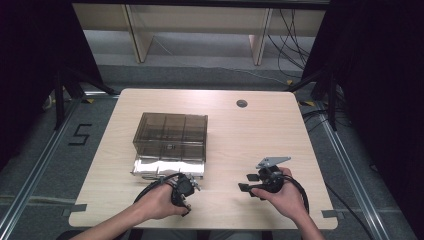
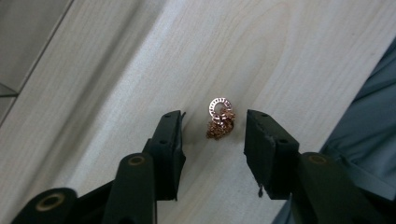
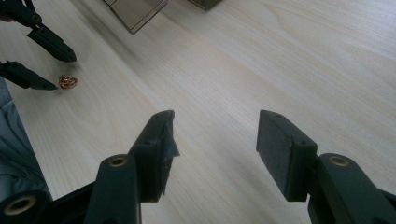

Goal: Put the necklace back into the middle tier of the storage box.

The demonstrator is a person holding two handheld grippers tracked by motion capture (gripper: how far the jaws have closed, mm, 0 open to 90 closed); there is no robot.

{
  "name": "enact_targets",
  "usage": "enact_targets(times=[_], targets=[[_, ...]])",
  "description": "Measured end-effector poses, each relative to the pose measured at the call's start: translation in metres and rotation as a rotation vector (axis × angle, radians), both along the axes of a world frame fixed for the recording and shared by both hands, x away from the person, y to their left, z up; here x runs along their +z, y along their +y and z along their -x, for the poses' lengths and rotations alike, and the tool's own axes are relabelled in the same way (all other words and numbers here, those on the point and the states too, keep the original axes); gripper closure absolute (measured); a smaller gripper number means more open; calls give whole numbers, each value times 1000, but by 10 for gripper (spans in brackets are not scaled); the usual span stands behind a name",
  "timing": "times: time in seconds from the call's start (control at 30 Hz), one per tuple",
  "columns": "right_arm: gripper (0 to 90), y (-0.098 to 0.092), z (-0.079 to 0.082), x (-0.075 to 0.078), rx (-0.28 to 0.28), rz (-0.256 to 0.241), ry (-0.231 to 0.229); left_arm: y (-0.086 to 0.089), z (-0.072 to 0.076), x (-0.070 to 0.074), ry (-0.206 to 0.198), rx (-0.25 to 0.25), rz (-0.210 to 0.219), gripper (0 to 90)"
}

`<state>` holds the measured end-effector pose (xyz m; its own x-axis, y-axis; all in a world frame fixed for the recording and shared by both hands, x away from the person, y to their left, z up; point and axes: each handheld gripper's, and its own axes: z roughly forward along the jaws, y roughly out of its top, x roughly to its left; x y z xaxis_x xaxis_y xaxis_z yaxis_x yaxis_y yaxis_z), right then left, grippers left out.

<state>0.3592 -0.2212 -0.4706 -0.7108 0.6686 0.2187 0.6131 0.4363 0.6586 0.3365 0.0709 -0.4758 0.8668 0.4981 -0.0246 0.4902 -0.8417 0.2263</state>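
1. Near the table's (image 1: 280,125) front edge, close to the person, lies a small rose-gold chain (image 2: 220,122) bunched in a heap with a flat ring on top; it rests bare on the wood, between the spread jaws of the left gripper (image 2: 212,135), neither jaw touching it.
2. To the right, well apart, the right gripper (image 3: 215,140) hovers over bare wood with its jaws spread, holding nothing.
3. Beyond the left hand (image 1: 159,201) stands a smoky compartment box (image 1: 171,135) with a drawer (image 1: 167,169) drawn out toward the person.
4. Judged by looks, the chain is very light, limp and slippery; it should sag and may slide free; pinching low across the bunched heap seems safer than pinching the thin ring.
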Motion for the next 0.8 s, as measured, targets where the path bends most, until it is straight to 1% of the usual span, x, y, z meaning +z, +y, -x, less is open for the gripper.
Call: enact_targets(times=[0.07,0.1,0.13,0.17,0.2,0.23,0.27,0.3,0.33,0.37,0.4,0.5,0.53,0.57,0.6,0.63,0.67,0.73,0.77,0.8], targets=[[468,-1,0,0,2,2,-6,-1,0,-1,-4,3,-3,597],[469,0,0,1,0,3,-7,-2,0,-3,-7,-18,-29,607],[469,0,0,0,3,4,-9,-3,-1,-3,-5,-33,-37,619],[468,0,0,0,3,13,-10,-4,0,-3,-2,-26,-34,631],[468,1,0,-1,-4,-4,-17,-4,0,-3,-2,-26,-34,633],[468,1,0,-1,-3,-1,-16,-5,0,-2,-2,-43,-44,639],[468,0,0,0,8,12,-13,-5,0,-2,-2,-43,-44,647],[467,1,0,-2,1,-4,-19,-5,0,-2,1,-54,-56,655],[467,1,0,-2,1,-4,-19,-5,0,-2,1,-54,-56,665],[467,1,0,-1,6,12,-1,-6,-1,-2,11,-58,-57,678],[467,1,0,-1,4,15,5,-7,-2,-2,16,-59,-62,687],[467,1,0,-2,10,19,5,-8,-4,-2,25,-58,-69,723],[467,1,0,-2,10,19,5,-7,-6,-2,25,-55,-69,723],[467,2,1,-1,8,20,7,-7,-7,-2,33,-52,-74,774],[467,2,1,-1,8,20,7,-6,-8,-2,31,-52,-74,774],[467,2,1,-2,7,20,11,-6,-8,-2,29,-51,-74,817],[467,2,1,-2,12,22,15,-5,-8,-2,21,-49,-74,831],[467,2,1,-2,12,24,14,-5,-7,-2,21,-52,-75,836],[467,2,1,-2,11,23,14,-4,-7,-2,42,-66,-85,841],[467,2,1,-2,13,22,13,-3,-8,-2,50,-68,-79,843]])
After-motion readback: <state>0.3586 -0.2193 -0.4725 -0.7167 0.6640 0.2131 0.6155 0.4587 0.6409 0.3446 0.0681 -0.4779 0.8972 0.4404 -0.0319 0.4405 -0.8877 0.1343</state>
